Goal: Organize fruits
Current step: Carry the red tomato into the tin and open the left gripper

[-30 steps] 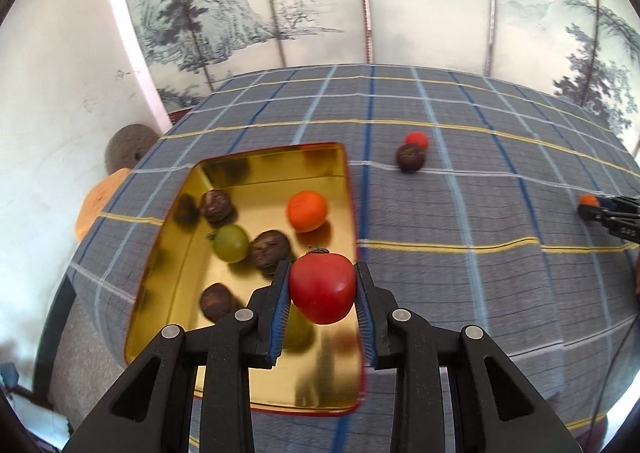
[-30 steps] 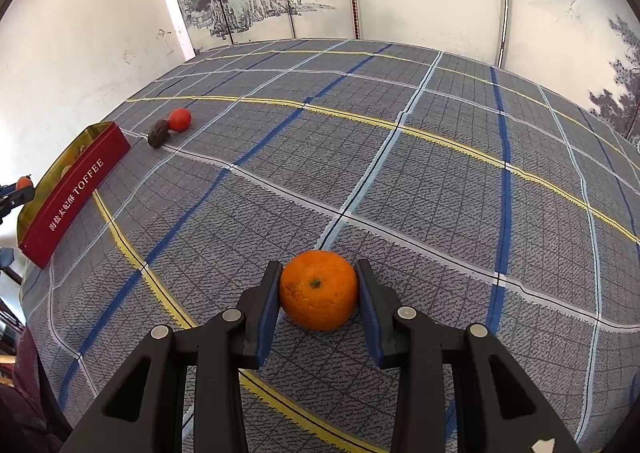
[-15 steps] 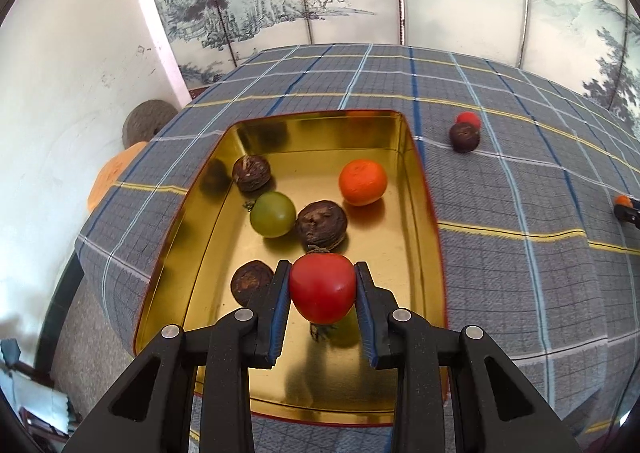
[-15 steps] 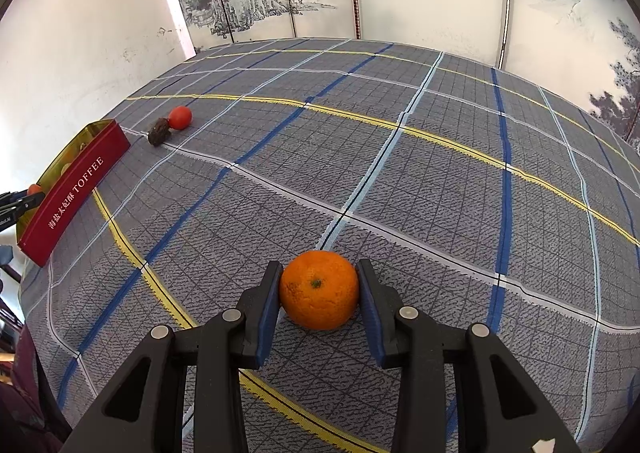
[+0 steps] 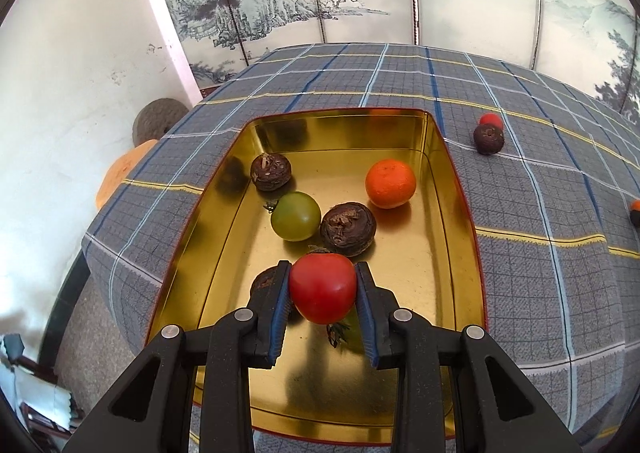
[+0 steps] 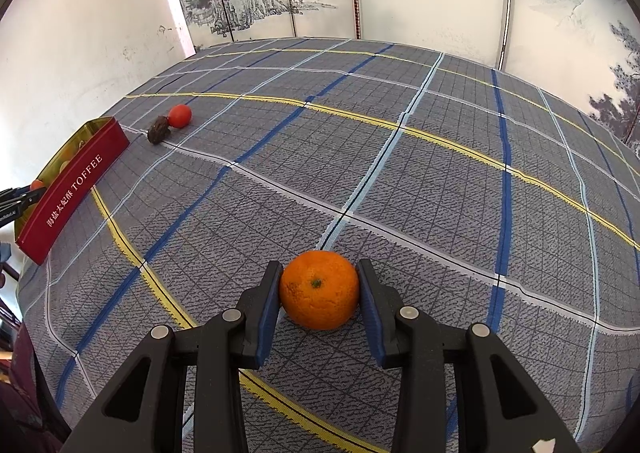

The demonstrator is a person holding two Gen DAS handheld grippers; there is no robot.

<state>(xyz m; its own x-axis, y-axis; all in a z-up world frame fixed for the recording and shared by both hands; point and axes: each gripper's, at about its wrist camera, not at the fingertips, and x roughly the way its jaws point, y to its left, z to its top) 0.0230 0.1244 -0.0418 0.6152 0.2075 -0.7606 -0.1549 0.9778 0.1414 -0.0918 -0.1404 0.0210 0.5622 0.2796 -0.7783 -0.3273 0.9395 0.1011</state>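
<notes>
We see the left gripper (image 5: 323, 289) clamped on a red tomato (image 5: 322, 287) above the gold tin (image 5: 460, 189); the right gripper (image 6: 319, 295) clamps an orange (image 6: 319, 295) on the tablecloth (image 6: 420, 181).

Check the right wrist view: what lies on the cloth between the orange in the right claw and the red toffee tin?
Nothing: in the right wrist view the plaid cloth is bare between the orange and the tin.

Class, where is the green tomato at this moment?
In the left wrist view, the green tomato lies inside the gold tin, left of centre, touching a brown wrinkled fruit on its right.
</notes>
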